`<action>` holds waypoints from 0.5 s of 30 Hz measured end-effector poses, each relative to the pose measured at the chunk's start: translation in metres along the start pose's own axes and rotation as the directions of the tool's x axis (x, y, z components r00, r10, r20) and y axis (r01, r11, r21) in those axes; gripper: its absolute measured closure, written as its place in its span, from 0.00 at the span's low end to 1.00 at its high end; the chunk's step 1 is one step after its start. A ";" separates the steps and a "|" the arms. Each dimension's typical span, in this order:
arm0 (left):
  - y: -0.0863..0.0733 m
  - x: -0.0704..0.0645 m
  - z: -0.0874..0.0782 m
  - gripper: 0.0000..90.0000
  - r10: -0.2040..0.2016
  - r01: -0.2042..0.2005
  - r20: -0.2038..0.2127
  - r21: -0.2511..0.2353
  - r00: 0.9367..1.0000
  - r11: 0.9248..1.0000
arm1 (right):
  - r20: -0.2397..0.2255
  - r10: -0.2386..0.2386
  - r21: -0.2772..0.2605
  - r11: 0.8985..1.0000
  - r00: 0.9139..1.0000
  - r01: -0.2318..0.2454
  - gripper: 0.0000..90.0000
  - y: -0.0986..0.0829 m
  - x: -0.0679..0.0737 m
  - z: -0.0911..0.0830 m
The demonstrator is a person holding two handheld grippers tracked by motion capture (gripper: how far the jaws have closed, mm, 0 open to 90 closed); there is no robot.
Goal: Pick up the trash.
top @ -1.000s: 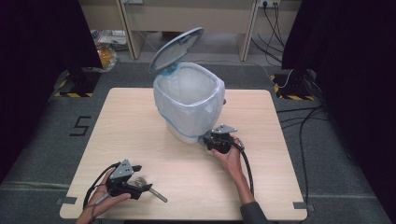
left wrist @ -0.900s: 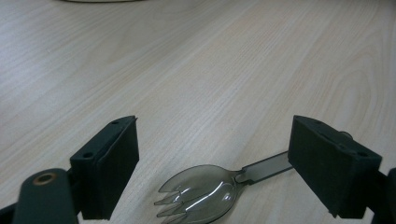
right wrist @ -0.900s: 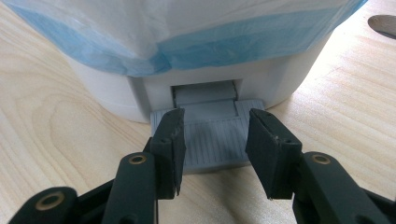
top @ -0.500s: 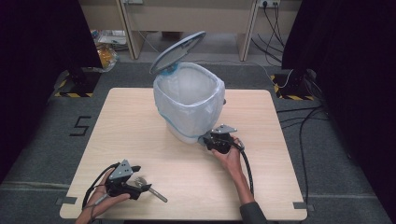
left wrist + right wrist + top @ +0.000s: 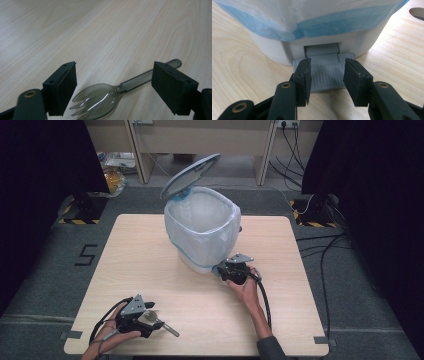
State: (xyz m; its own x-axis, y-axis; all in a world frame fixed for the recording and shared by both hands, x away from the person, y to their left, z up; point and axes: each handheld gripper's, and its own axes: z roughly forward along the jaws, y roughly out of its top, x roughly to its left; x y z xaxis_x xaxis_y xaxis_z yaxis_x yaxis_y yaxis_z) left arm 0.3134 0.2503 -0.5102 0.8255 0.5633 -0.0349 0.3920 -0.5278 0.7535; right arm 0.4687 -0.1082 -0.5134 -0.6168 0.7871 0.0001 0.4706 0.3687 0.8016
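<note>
A white pedal bin [image 5: 202,227] with a blue-banded bag liner stands mid-table, its grey lid [image 5: 190,175] tilted up and open. My right gripper [image 5: 222,269] is at the bin's base. In the right gripper view its jaws [image 5: 327,72] stand open, resting down on the grey ribbed pedal [image 5: 325,80] with one jaw near each side edge. Near the front left edge, my left gripper [image 5: 150,317] is open over a smoky clear plastic fork [image 5: 162,325]. In the left gripper view the fork [image 5: 100,96] lies flat on the wood between the wide-apart jaws [image 5: 115,82], untouched.
The light wooden table [image 5: 150,255] stands on grey carpet marked with a black 5 [image 5: 86,255]. Black cables [image 5: 320,245] trail over the floor to the right. A yellow packet [image 5: 112,177] lies on the floor at the back left, beside desk legs.
</note>
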 end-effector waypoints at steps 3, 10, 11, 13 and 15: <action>-0.003 -0.001 0.002 0.26 0.023 -0.023 0.010 0.018 1.000 1.000 | 0.002 -0.003 0.000 1.000 1.000 0.003 0.64 0.000 0.000 0.000; -0.003 -0.002 0.009 0.34 0.048 -0.048 -0.003 0.036 0.999 0.998 | 0.004 0.006 0.003 1.000 1.000 -0.006 0.64 0.000 0.001 0.000; -0.002 -0.002 0.009 0.36 0.041 -0.041 -0.003 0.031 0.999 0.999 | 0.005 0.004 0.002 1.000 1.000 -0.004 0.64 0.000 0.000 0.000; -0.002 -0.002 0.009 0.40 0.033 -0.033 0.000 0.027 0.999 0.999 | 0.003 0.004 0.003 1.000 1.000 -0.004 0.64 0.000 0.000 0.000; -0.002 -0.003 0.009 0.45 0.036 -0.036 0.005 0.028 0.999 0.999 | 0.004 0.004 0.003 1.000 1.000 -0.004 0.64 0.000 0.000 0.000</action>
State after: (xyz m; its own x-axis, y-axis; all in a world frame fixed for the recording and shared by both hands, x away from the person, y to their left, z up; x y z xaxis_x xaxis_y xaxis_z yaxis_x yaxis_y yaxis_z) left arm 0.3139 0.2439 -0.5173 0.8410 0.5409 -0.0104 0.3727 -0.5653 0.7359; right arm 0.4687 -0.1078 -0.5131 -0.6124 0.7905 0.0014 0.4752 0.3666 0.7999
